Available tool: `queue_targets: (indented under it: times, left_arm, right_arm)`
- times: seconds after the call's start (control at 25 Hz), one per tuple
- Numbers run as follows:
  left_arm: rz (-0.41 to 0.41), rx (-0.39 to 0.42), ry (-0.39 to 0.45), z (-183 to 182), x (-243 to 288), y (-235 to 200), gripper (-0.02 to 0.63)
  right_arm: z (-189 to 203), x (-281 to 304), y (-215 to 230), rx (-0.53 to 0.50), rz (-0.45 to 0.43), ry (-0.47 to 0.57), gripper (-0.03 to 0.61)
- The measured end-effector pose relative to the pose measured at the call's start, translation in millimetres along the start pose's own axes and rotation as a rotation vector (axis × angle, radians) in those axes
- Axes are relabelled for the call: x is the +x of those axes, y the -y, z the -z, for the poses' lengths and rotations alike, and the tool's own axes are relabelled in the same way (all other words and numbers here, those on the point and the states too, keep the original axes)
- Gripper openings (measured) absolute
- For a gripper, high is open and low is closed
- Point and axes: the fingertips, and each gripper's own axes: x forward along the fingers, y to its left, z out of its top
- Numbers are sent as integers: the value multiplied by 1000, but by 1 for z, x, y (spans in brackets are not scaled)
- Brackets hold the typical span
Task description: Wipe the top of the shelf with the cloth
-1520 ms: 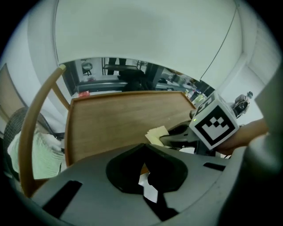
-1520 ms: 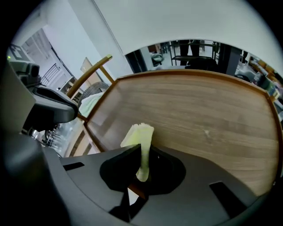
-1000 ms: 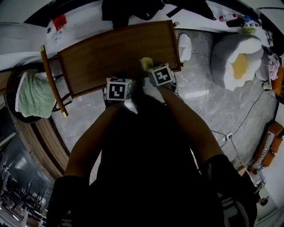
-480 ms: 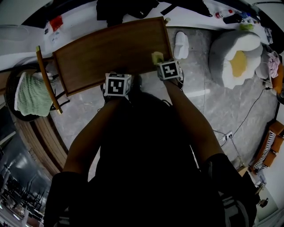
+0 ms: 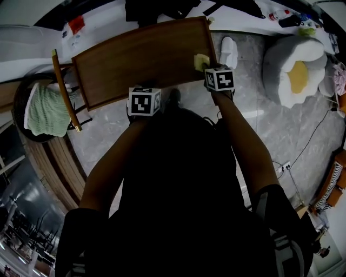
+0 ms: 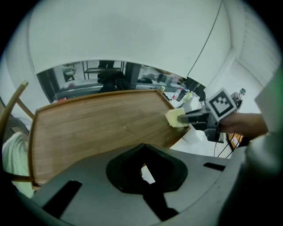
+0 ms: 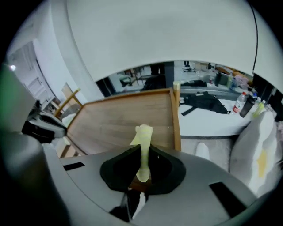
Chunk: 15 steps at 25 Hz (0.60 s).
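Observation:
The brown wooden shelf top (image 5: pixel 140 57) lies in front of me, and it fills the middle of the left gripper view (image 6: pixel 97 128). A small yellow cloth (image 5: pixel 201 61) rests at its near right corner, pinched in my right gripper (image 5: pixel 210 69), which is shut on it. In the right gripper view the cloth (image 7: pixel 142 141) stands up from the jaws of that gripper (image 7: pixel 142 171) over the shelf top (image 7: pixel 128 121). My left gripper (image 5: pixel 144 93) hangs at the shelf's near edge, jaws together and holding nothing (image 6: pixel 143 176). The left gripper view shows the cloth (image 6: pixel 175 118) on the right edge.
A chair with a green cushion (image 5: pixel 46 111) and a wooden rail (image 5: pixel 65 89) stands left of the shelf. A white and yellow flower-shaped cushion (image 5: pixel 297 70) and a white slipper (image 5: pixel 228 51) lie on the grey floor at right. Dark clothes (image 5: pixel 162 8) sit on the white table behind.
My right gripper has slid the cloth to the right along the shelf's near side, up to the right corner. The left gripper has stayed at the near edge.

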Motion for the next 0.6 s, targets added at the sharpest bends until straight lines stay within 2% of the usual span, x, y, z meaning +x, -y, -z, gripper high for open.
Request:
queue_targets:
  times: [0.16, 0.28, 0.36, 0.48, 0.6]
  left_arm:
    - [36, 21, 35, 2, -20, -4, 11]
    - [107, 82, 101, -9, -45, 5, 12]
    - [140, 115, 161, -20, -69, 3, 12]
    - [214, 117, 286, -32, -121, -1, 12]
    - [301, 130, 455, -43, -185, 6, 11]
  right_arm:
    - [-71, -62, -26, 5, -207, 286, 43]
    - [-131, -144, -31, -65, -271, 528, 43]
    - [-157, -196, -41, -97, -309, 668, 43]
    - [-166, -263, -73, -134, -399, 831, 43]
    - [-151, -314, -117, -174, -519, 919, 43]
